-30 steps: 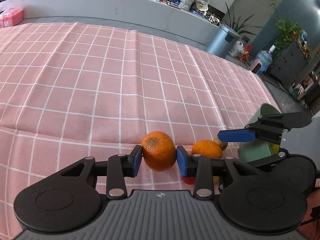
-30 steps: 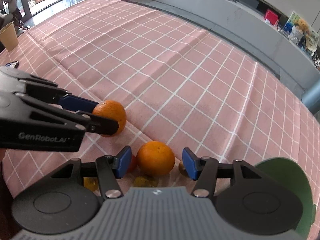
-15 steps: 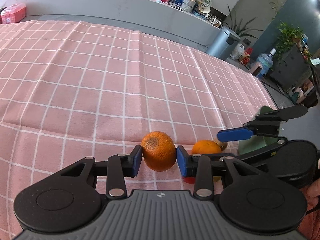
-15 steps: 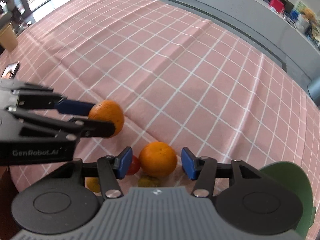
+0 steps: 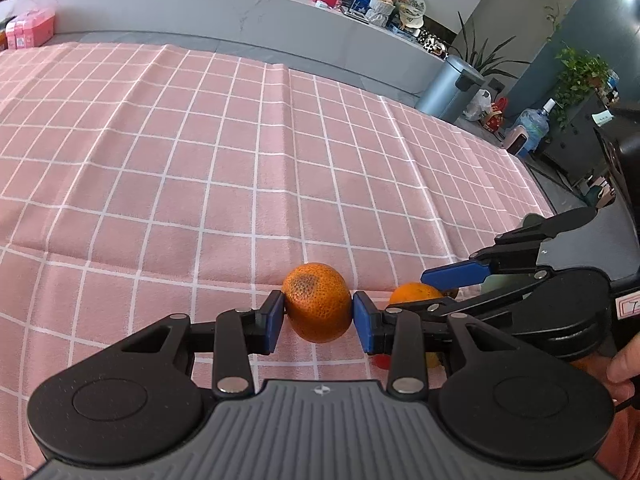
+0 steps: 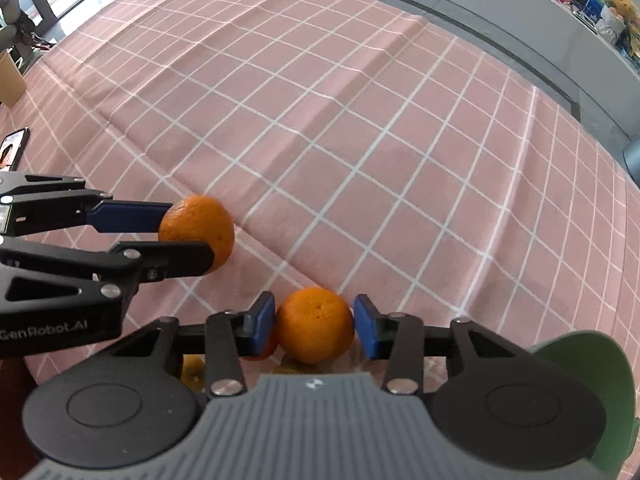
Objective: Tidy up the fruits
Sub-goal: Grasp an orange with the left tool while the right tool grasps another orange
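My left gripper (image 5: 318,320) is shut on an orange with a dark patch (image 5: 318,302), held just over the pink checked cloth (image 5: 240,160). The right wrist view shows that left gripper (image 6: 188,236) at the left, with its orange (image 6: 200,226). My right gripper (image 6: 314,326) points steeply down around a second orange (image 6: 314,324). Its jaws are closing, and both blue pads touch the fruit's sides. This orange (image 5: 416,294) and the right gripper (image 5: 424,292) also show at the right of the left wrist view.
Small fruits lie under the right gripper: a red one (image 6: 264,350) and a yellowish one (image 6: 192,368). A green bowl (image 6: 592,364) stands at the lower right. A phone (image 6: 12,148) lies at the cloth's left edge. A grey counter (image 5: 240,12) runs behind the table.
The right gripper's jaws have narrowed from a wide gap until the pads meet the second orange, and it has tipped further down. The left gripper and its orange have stayed put.
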